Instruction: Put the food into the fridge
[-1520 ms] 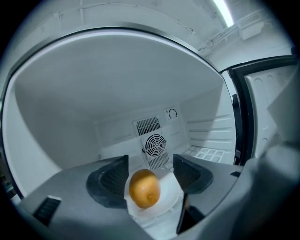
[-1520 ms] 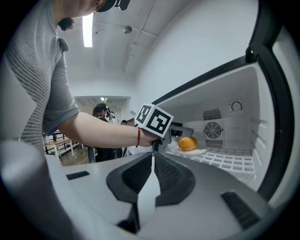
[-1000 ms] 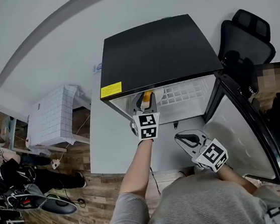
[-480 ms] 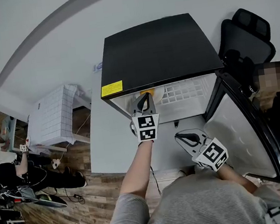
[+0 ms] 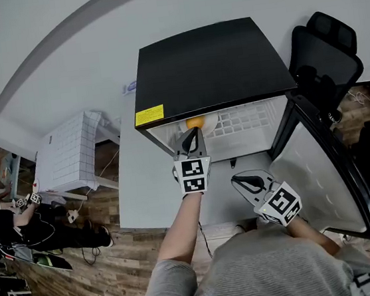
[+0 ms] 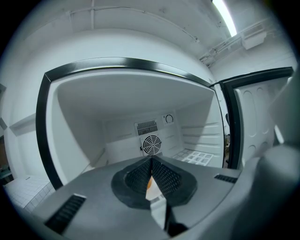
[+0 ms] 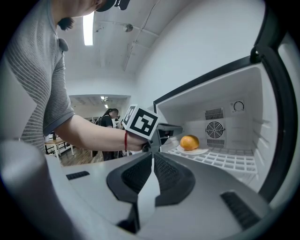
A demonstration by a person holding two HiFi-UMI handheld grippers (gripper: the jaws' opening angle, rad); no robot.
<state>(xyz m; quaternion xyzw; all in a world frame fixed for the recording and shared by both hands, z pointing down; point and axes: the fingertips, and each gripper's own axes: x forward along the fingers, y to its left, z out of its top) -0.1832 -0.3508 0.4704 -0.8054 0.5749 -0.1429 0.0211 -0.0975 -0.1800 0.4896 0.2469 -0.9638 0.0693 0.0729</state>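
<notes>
On the wire shelf [image 7: 225, 159] of the fridge [image 5: 208, 67], an orange [image 7: 189, 142] sat on a plate [image 7: 199, 151]; left gripper [image 5: 191, 134] and right gripper [image 5: 237, 182] jaws were together.

1 fridge [image 5: 205, 68], 1 orange [image 7: 189, 142], 1 plate [image 7: 202, 151], 1 wire shelf [image 7: 229, 159], 1 fan [image 6: 151, 144], 2 grippers: left gripper [image 5: 191, 131], right gripper [image 5: 234, 181], 1 chair [image 5: 324, 53], 1 cabinet [image 5: 72, 154].

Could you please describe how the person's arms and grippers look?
Both the left hand-held gripper and right hand-held gripper are grey with dark meshed jaws and a white cube of black square markers. The person wears a grey ribbed short-sleeved top and a red wristband.
</notes>
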